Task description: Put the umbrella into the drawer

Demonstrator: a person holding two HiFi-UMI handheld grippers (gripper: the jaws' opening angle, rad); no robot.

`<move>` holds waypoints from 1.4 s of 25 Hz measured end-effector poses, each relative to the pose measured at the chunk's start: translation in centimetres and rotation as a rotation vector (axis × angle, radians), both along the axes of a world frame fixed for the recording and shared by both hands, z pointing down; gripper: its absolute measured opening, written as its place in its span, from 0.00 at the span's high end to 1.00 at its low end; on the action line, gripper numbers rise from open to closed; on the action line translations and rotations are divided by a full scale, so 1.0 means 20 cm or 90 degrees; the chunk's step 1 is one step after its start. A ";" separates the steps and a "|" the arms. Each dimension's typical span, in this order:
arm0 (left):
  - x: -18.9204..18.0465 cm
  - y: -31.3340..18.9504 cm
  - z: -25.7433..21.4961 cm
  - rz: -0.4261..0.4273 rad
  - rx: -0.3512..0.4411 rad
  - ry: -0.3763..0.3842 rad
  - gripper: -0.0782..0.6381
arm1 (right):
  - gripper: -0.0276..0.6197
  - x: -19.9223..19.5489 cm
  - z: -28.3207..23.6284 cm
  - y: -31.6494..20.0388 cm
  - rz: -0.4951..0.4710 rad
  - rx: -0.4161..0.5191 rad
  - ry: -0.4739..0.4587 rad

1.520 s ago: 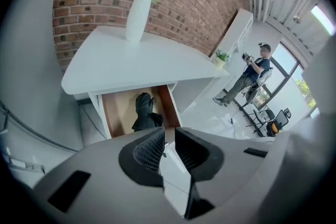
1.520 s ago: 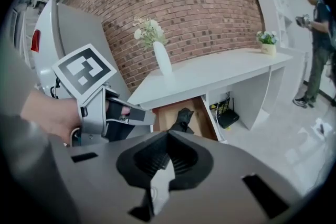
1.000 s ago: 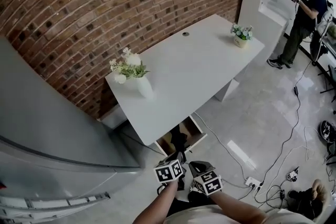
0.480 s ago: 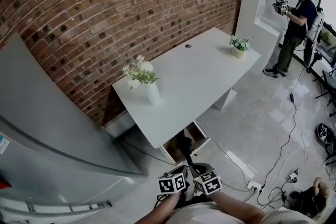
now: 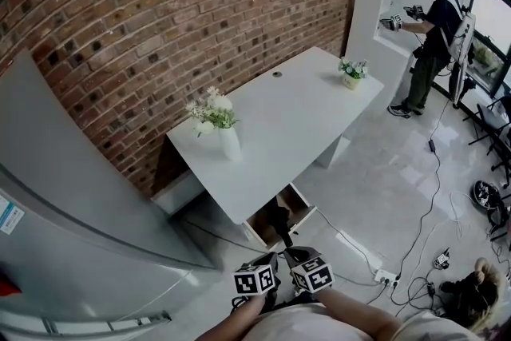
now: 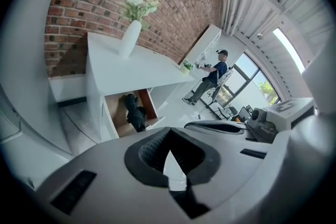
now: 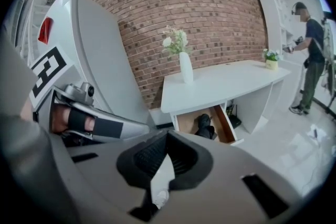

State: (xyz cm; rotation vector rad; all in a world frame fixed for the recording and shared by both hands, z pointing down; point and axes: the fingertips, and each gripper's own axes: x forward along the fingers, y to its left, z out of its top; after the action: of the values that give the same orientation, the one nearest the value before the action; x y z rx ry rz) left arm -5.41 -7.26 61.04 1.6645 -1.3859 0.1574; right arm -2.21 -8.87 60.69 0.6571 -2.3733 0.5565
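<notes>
Held left gripper (image 6: 169, 136) and right gripper (image 7: 168, 136) closed, empty. Found umbrella (image 5: 279, 217) lying in open drawer (image 5: 302, 200), twelve o'clock, under table (image 5: 279, 116). Judged placing done; probably needed next a push shutting drawer.

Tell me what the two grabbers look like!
The left gripper and right gripper are smooth grey plastic with black ribbed pads. Each carries a white cube printed with black square markers. A black strap crosses the hand holding the left one.
</notes>
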 end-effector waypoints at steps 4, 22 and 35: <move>-0.04 0.04 0.05 -0.001 -0.017 0.004 0.88 | 0.93 -0.02 0.01 0.05 0.002 -0.007 0.004; -0.09 0.18 0.10 0.020 -0.019 0.028 0.88 | 0.93 -0.01 0.02 0.17 0.054 -0.004 0.022; 0.05 0.28 0.22 0.067 -0.050 0.121 0.88 | 0.93 -0.03 0.09 0.29 0.035 -0.020 0.045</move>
State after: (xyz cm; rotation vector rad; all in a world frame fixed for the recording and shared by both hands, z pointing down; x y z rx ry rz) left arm -4.35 -1.65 65.40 1.6425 -1.1382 0.1092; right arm -2.83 -3.04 62.53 0.7188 -2.2824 0.5846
